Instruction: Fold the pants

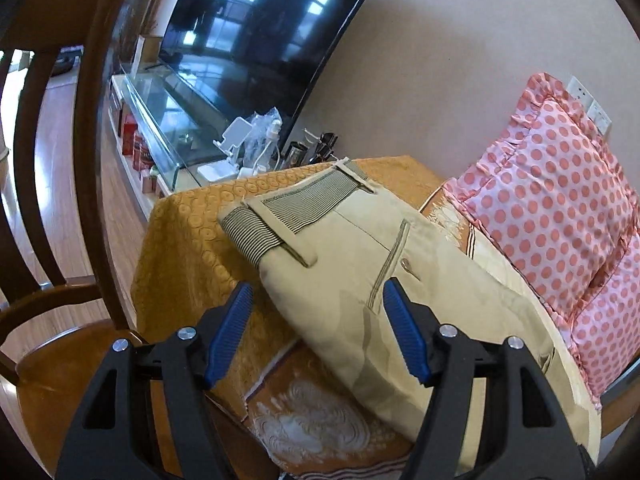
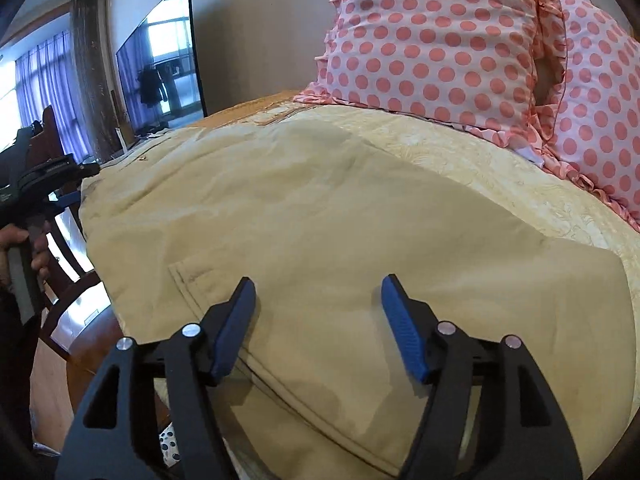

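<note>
Left gripper (image 1: 318, 292): blue pads spread wide with nothing between them, held above the near left edge of the pants.
Right gripper (image 2: 318, 286): pads likewise spread, empty, over the broad leg cloth; the other gripper's handle and the hand (image 2: 16, 248) holding it show at the far left of this view.
Pants (image 1: 384, 280): khaki, lying flat across the table; striped elastic waistband (image 1: 288, 216) at the far left end, legs running toward the near right.
Near edge: a stitched pants hem (image 2: 280, 384) runs diagonally just under the right gripper.
Open room: a strip of bare tablecloth lies between the waistband and the table's far left edge.
Tablecloth (image 1: 188, 240): mustard yellow with ring pattern, draped over the table corner.
Pillows (image 2: 436, 36): pink with polka dots, on the far right, near the pants.
Chair (image 1: 52, 240): dark wood, left of the table.
Television (image 1: 256, 40): large dark screen against the far wall.
</note>
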Available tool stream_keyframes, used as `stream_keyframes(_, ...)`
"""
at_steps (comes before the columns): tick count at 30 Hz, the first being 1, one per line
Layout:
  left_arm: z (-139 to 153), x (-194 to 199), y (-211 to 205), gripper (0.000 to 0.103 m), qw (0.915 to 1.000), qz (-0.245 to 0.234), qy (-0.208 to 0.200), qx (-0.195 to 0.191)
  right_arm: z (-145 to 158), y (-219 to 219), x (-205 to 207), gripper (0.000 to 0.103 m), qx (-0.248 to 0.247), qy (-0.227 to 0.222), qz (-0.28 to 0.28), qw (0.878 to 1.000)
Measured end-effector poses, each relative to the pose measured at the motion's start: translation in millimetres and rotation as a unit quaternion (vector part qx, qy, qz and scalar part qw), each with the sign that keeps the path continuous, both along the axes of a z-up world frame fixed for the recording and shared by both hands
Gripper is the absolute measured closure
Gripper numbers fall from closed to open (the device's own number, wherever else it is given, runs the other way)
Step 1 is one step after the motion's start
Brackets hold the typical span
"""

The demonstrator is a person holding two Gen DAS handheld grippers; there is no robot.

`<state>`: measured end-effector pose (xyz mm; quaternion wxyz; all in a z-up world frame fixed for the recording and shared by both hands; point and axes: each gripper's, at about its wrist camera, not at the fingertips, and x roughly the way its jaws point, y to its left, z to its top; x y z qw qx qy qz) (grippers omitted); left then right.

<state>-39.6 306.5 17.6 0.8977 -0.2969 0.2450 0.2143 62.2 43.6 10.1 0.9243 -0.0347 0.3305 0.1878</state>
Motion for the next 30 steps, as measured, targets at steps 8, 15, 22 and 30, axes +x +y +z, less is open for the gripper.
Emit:
stream_keyframes(8,-0.2,11.6,-13.6,0.032,0.9985,-0.052,-0.005,-0.016,-0.2,-1.6,-0.7,0.035,0.010,0.000,0.005,1.000)
stream_keyframes(15,-6.0,16.7,0.6,0.032,0.9868,-0.067,-0.059,-0.135,-0.2,-2.6,-1.2,0.034,0.017,-0.002,0.005,1.000)
stream_keyframes(22,-15.0,28.3,26.7,0.068,0.9820,0.001,-0.054,-0.181,-0.4,-9.4,-16.4,0.031,0.037,-0.016,0.011,0.999)
stream_keyframes(30,43.5,43.9,-20.1,0.095,0.9977,-0.051,-0.039,-0.022,9.4,-52.8,-57.7,0.029,0.072,-0.050,0.003,0.996)
